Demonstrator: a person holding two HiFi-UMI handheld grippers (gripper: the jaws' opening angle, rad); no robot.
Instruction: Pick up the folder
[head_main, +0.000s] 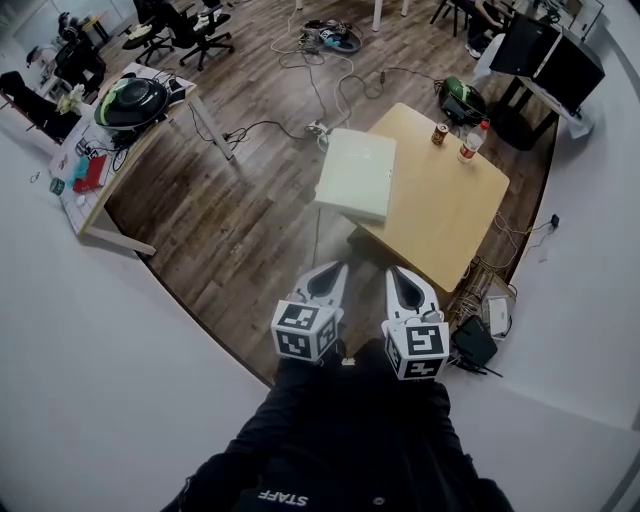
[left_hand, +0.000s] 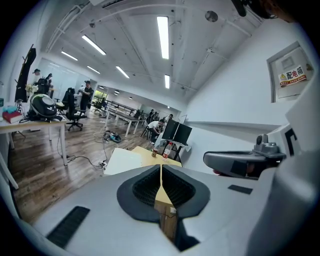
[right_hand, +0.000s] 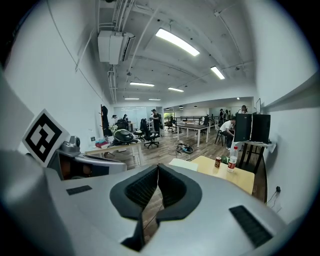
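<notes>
Left gripper (head_main: 337, 269) and right gripper (head_main: 396, 273) are both pressed together, pinching nothing.

Head view: we hang side by side, well short of the table (head_main: 440, 215). The folder (head_main: 357, 172) lies on its left corner, overhanging the edge.

Left gripper view: pads meet, folder ahead.

Right gripper view: same. Can (right_hand: 217, 162) and bottle (right_hand: 232, 159) are well apart from the folder.

Risk, we judge: a closed-jaw nudge slides the folder off. Bare floor (head_main: 250, 240) on the approach, and the overhang gives pinching room.
</notes>
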